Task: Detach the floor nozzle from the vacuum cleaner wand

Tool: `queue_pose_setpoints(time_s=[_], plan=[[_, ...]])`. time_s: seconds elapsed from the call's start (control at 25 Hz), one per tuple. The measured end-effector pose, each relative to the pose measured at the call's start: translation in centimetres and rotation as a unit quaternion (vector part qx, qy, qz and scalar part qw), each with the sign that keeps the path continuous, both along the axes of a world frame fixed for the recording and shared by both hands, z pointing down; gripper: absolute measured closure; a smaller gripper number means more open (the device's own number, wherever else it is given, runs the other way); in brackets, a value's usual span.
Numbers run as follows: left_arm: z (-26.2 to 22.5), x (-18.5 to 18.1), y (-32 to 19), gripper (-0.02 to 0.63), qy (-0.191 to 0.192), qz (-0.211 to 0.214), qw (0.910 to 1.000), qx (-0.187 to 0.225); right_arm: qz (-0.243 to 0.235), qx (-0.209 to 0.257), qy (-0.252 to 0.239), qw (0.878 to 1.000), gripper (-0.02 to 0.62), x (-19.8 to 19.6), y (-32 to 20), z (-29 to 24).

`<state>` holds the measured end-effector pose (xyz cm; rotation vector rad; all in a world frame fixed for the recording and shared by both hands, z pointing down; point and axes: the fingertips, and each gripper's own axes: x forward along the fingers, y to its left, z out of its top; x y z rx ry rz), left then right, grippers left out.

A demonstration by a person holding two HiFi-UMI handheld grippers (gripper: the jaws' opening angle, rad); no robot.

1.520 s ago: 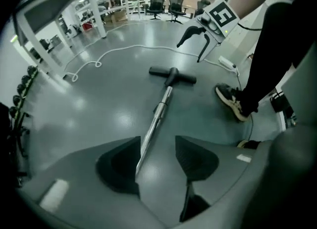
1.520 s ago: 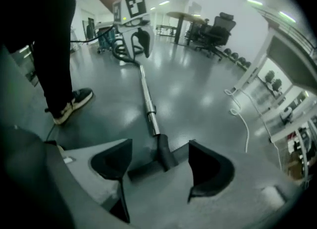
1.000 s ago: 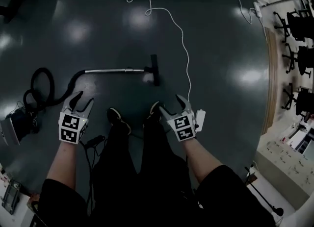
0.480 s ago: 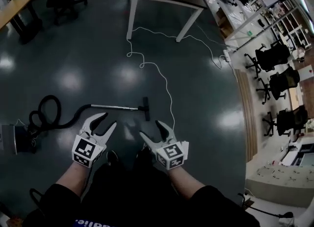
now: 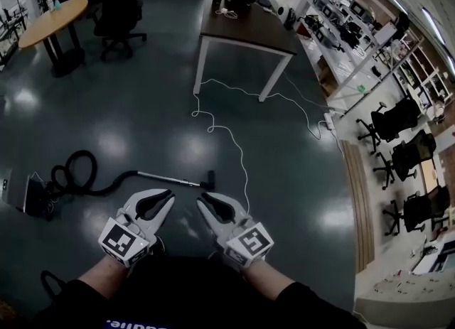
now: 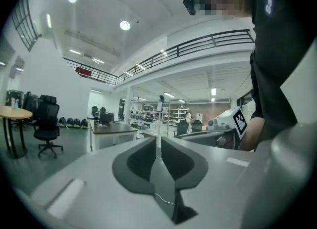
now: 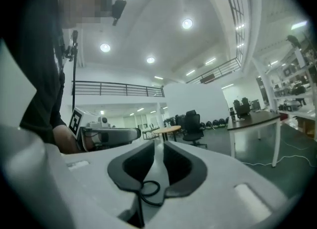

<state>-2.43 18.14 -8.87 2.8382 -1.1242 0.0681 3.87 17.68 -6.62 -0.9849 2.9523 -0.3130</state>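
Note:
The vacuum's metal wand (image 5: 167,176) lies on the dark floor with its black floor nozzle (image 5: 208,180) joined at the right end. A black hose (image 5: 78,173) curls left to the vacuum body (image 5: 21,192). Both grippers are held up level in front of me, well above the wand and touching nothing. The jaws of the left gripper (image 5: 169,195) (image 6: 159,140) have just been closing; the tips now stand almost together, nothing between them. The right gripper (image 5: 201,197) (image 7: 158,144) has likewise just been closing and holds nothing. Each gripper view shows the other gripper alongside.
A white cable (image 5: 229,136) snakes over the floor from the nozzle's side toward a brown table (image 5: 245,33). A round wooden table (image 5: 53,13) and an office chair (image 5: 119,15) stand at the far left. More office chairs (image 5: 398,118) line the right side.
Both grippers have risen and tipped up from pointing down to level, coming closer together, and their jaws have gone from wide open to nearly closed. My view has lifted, showing more of the room.

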Motion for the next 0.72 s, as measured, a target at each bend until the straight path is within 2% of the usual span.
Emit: queue_pose_setpoints(time_s=[0.12, 0.28, 0.44, 0.72], plan=[[-0.5, 1.8, 1.6, 0.603, 0.025, -0.042, 0.9988, -0.005, -0.028, 0.020, -0.016, 0.999, 0.592, 2.0, 2.1, -1.0], [-1.7, 3.7, 2.4, 0.604, 0.043, -0.079, 0.9956, -0.027, -0.044, 0.022, -0.032, 0.998, 0.594, 3.5, 2.9, -2.3], [-2.8, 4.5, 4.1, 0.604, 0.045, -0.067, 0.9966, -0.017, -0.048, 0.027, -0.050, 0.997, 0.594, 3.4, 4.2, -3.4], [-2.3, 4.7, 4.3, 0.604, 0.053, -0.040, 0.9977, -0.013, -0.035, 0.046, -0.015, 0.998, 0.594, 3.8, 3.8, -3.6]])
